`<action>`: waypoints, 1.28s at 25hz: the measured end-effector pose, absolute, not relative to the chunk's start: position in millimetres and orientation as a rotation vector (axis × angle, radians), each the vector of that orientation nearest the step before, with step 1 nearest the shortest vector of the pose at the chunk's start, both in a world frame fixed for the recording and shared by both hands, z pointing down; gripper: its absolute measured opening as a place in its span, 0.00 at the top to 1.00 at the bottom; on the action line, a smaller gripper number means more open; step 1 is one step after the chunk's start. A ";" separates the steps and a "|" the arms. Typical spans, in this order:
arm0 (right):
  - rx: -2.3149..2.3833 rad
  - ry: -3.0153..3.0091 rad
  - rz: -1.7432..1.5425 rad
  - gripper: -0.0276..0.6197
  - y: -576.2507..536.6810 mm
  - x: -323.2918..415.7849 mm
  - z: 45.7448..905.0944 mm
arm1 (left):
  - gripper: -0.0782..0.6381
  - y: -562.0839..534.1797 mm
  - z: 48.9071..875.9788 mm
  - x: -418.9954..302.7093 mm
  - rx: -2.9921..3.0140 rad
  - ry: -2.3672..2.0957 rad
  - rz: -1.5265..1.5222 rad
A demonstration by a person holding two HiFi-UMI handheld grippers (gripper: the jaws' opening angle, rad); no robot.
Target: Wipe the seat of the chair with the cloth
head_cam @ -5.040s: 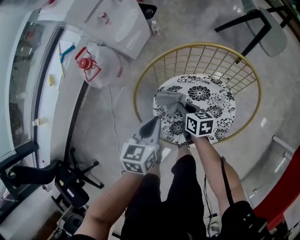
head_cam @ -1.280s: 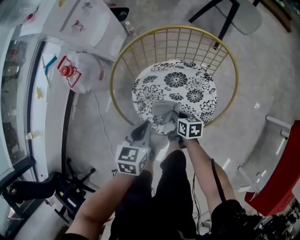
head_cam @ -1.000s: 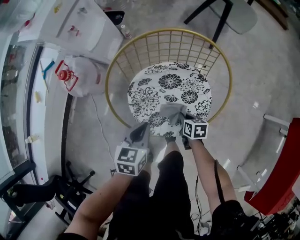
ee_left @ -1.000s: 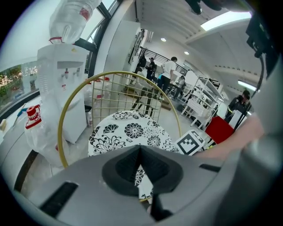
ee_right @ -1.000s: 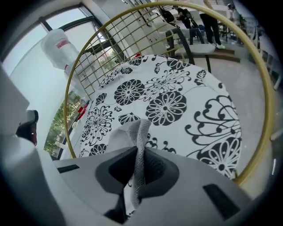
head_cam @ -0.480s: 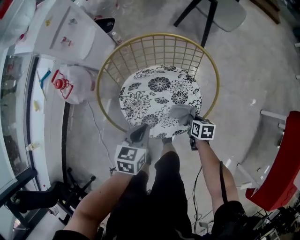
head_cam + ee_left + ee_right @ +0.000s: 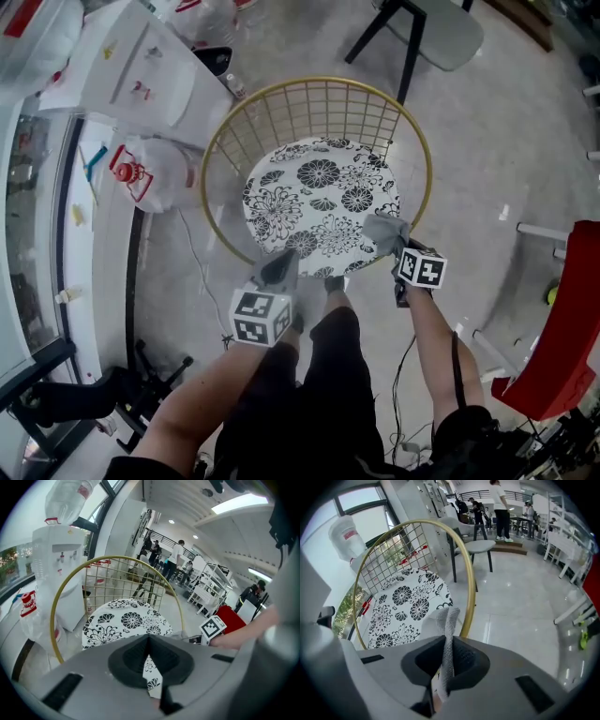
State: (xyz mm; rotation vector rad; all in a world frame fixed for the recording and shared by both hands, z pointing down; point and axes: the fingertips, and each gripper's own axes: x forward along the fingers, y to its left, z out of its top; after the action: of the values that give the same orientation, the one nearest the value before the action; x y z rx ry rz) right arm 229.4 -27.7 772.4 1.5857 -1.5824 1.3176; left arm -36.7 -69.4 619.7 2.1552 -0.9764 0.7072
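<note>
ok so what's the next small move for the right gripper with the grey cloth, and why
Probably drag the grey cloth leftward over the black-and-white floral seat cushion. The right gripper, shut on the cloth, sits at the cushion's right front edge beside the gold wire frame, so nearly all the seat lies to its left.

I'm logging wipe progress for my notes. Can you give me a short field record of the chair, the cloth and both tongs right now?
Chair: round white seat cushion with black flower print, gold wire backrest
Cloth: grey cloth, at the seat's near-right edge, beside the gold rim
Right tongs: shut on the grey cloth
Left tongs: shut, holding nothing, by the seat's near edge
</note>
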 end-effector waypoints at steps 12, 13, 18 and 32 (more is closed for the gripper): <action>1.371 -1.907 1.257 0.92 -30.3 122.2 703.3 | 0.88 -49.5 603.1 -94.4 2.095 -1.076 0.675; 1.335 -1.947 1.263 0.92 -31.2 102.8 699.0 | 0.88 -45.3 604.1 -99.5 2.088 -1.080 0.680; 1.138 -2.112 1.326 0.92 -35.9 6.2 692.4 | 0.88 -27.0 610.2 -125.3 2.057 -1.103 0.677; 0.958 -2.033 1.517 0.92 -15.7 -98.8 768.4 | 0.88 -9.0 635.3 -165.4 1.981 -1.158 0.689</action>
State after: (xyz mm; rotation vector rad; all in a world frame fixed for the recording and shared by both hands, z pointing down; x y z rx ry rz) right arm -98.8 -15.7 768.4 0.9577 -2.0334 1.5165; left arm -165.4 -9.0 635.3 1.9812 -1.1582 0.6889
